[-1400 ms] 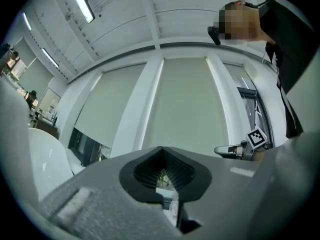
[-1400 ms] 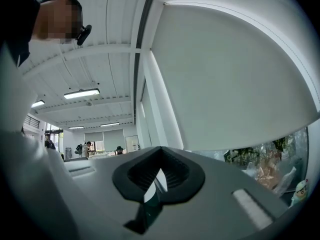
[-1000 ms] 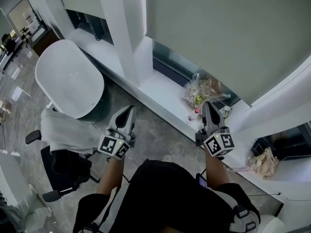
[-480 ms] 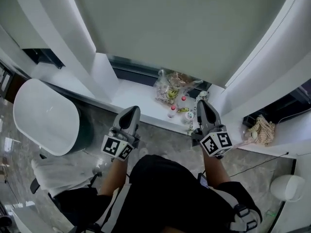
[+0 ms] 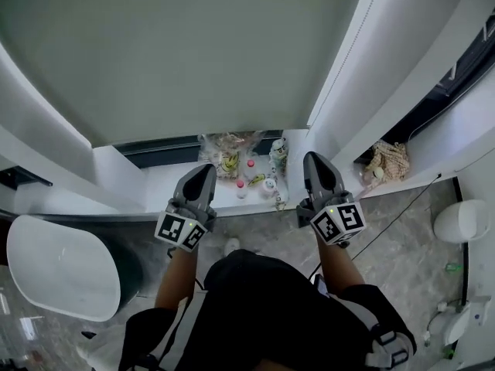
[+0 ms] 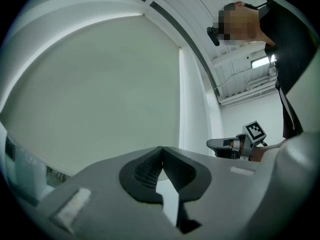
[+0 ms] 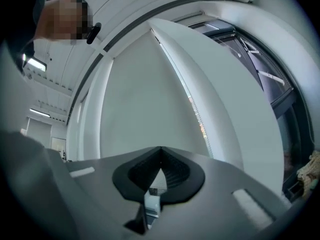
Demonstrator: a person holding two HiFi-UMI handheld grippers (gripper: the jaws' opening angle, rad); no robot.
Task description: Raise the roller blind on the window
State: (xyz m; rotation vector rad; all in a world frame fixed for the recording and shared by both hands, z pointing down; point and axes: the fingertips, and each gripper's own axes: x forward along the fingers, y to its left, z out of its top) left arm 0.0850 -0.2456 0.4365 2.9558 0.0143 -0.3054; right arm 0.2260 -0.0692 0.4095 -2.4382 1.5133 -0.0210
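The pale grey-green roller blind hangs far down over the window and fills the top of the head view. Its thin bead chain runs down its right edge beside a white pillar. My left gripper and right gripper are held side by side at sill height, pointing at the blind, both shut with nothing in them. In the left gripper view the blind spreads beyond the closed left gripper. The right gripper view shows the blind and bead chain above the closed right gripper.
On the white windowsill a plastic bag with small bottles sits between the grippers. A mesh bag lies on the neighbouring sill. A white oval chair stands at lower left and a white bin at right.
The view has swung round so the blind now lies straight ahead. Both grippers have swept with it to point at the sill under the blind, still shut.
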